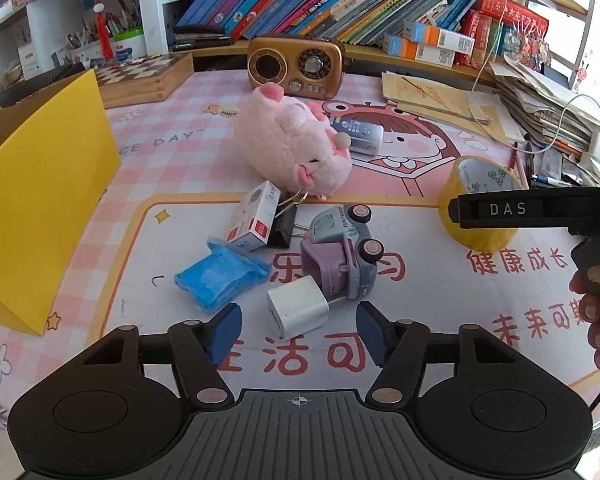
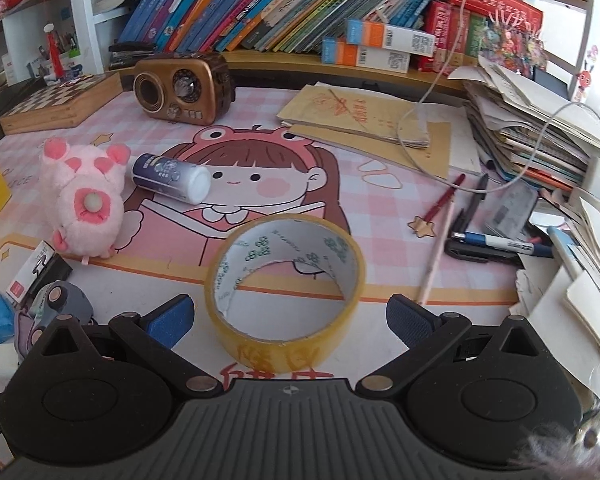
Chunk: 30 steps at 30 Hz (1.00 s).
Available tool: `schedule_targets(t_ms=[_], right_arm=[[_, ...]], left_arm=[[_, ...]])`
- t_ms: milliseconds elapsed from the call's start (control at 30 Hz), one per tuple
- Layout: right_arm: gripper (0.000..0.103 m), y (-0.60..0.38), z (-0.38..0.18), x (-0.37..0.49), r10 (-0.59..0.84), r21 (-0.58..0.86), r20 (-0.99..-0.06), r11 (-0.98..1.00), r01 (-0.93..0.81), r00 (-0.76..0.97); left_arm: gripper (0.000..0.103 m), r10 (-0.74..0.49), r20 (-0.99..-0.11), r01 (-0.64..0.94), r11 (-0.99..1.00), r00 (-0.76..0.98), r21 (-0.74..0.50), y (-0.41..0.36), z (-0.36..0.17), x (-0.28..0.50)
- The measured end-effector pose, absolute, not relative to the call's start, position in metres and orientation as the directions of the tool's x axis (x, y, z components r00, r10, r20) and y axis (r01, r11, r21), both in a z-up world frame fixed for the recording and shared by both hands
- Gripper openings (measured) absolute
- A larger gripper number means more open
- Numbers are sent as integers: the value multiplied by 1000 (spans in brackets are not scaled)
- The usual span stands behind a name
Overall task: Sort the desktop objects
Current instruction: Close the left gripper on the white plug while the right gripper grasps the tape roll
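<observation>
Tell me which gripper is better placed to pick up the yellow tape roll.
Right. The right gripper is open around the yellow tape roll; the left gripper faces the white charger cube.

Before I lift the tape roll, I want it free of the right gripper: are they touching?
Apart. The right wrist view shows the tape roll between the right gripper fingers with desk mat visible on both sides.

The right gripper's finger [image 1: 496,211] crosses the yellow tape roll [image 1: 478,200] in the left wrist view, hiding a band of its side. The plush pig [image 1: 290,140] covers one end of the small bottle [image 1: 360,135]. A binder clip [image 1: 284,222] sits partly behind the small white box [image 1: 254,216]. The fingers [image 1: 596,308] holding the right gripper are cut off by the frame edge. The print on the bottle is perhaps too blurred to read.
</observation>
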State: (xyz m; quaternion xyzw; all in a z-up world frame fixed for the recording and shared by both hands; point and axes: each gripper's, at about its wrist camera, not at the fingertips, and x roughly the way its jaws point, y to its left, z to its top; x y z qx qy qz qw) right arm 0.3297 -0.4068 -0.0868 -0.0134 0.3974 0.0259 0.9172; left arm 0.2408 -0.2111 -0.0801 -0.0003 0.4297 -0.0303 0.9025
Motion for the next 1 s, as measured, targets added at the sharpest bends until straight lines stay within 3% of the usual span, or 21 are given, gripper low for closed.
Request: schedule_targets(t_ms=[300,800,900,967,1000], right_arm=[[103,-406,-91,341,25,-24,-731,998,-63,682],[103,-405,-98,353,22,-33,-733,997,-68,680],[99,-406,-99,353,24,-32,-733,997,-69,680],[86,-406,-99,353,40,-20,-732,997,-79,680],[86,-406,-99,353,35,-21,-733,997,-74,680]], left_arm=[[37,-43,-787,54,998,616,-13,-214,-92,254],[36,-48,-766,8,998,641,-55,-188,-68,233],[36,-46,-756,0,998,652,-61,-185,-63,231],[36,-45,-752,-1,998,658,-60,-184,-61,230],[36,-46,-750,1,998,660,-61,-184,-60,229]])
